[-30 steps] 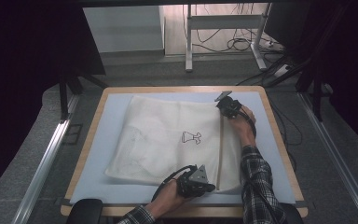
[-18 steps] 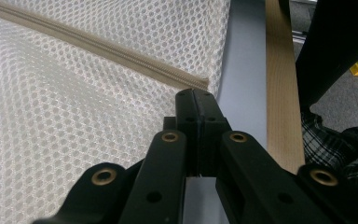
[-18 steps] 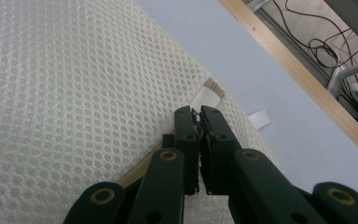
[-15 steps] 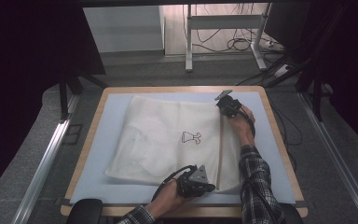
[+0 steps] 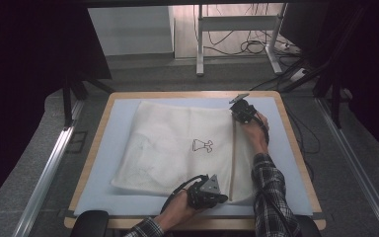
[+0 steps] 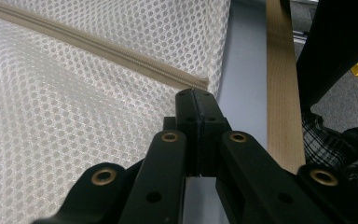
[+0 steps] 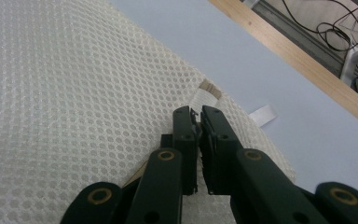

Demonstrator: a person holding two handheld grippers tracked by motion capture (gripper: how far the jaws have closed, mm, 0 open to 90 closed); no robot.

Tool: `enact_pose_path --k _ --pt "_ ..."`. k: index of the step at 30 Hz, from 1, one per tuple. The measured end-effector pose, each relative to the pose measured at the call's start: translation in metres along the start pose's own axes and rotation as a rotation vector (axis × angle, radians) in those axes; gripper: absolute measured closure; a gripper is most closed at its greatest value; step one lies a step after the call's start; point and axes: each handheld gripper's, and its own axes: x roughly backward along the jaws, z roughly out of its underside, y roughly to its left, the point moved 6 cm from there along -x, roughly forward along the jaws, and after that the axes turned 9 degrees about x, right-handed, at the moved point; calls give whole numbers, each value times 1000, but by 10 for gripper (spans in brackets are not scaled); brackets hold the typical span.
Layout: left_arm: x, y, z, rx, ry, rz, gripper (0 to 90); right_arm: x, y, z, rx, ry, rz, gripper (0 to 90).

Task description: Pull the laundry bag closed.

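My left hand-held gripper (image 6: 196, 100) pinches the mesh bag (image 5: 177, 143) near its zipper (image 6: 98, 46) end; my right hand-held gripper (image 7: 196, 116) clamps the pull tab (image 7: 200, 100), which could slip free.

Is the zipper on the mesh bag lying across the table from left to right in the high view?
No. The zipper runs from the table's far side to its near side, down the mesh bag, between the two grippers.
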Motion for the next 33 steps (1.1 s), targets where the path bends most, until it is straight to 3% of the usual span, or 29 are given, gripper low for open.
enact_pose_path --k 3,14,28,33 --pt "0 0 0 -2 -3 -5 899 0 1 -1 -7 0 -4 839" --pt "4 3 -4 36 -20 -4 734 2 4 2 -53 -26 -25 817" --pt "10 4 -9 41 -24 -24 509 9 9 3 -83 -56 -45 680" --pt "8 5 -8 84 -24 -16 439 13 10 2 -101 -74 -74 639"
